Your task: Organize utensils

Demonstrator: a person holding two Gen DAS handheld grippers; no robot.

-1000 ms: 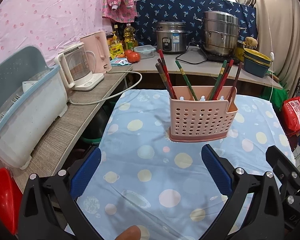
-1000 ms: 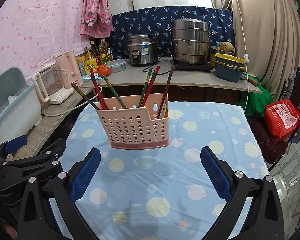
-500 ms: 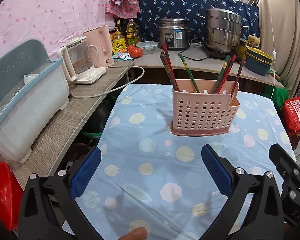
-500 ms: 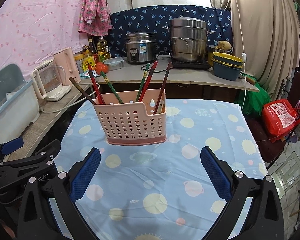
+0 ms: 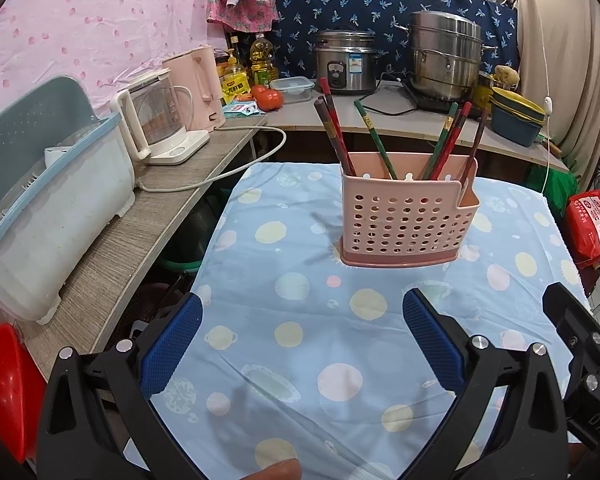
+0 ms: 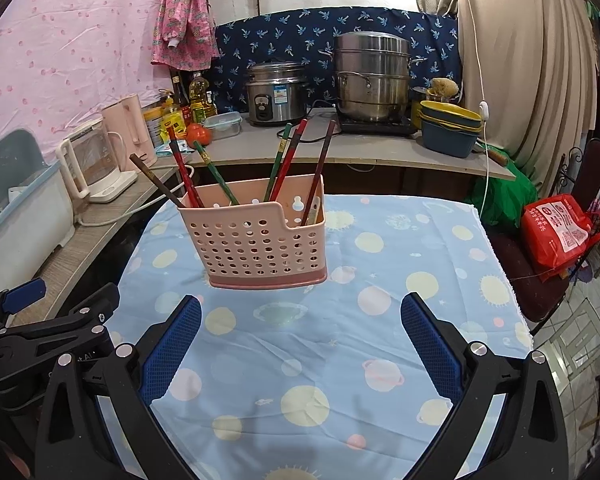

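With the left gripper (image 5: 302, 344) and right gripper (image 6: 300, 346) both spread apart and empty, the pink holder (image 6: 256, 240) stood mid-tabletop (image 6: 400, 320), where a careless reach could have tipped its leaning chopsticks (image 6: 282, 160).

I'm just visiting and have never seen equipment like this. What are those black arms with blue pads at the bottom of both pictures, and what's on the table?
Those are two hand-held grippers, clamps a person carries, each with a camera looking along its fingers. One picture comes from the left hand-held gripper, the other from the right hand-held gripper. Both are open and hold nothing. On the blue dotted tablecloth stands a pink perforated plastic utensil basket with red, green and brown chopsticks leaning inside.
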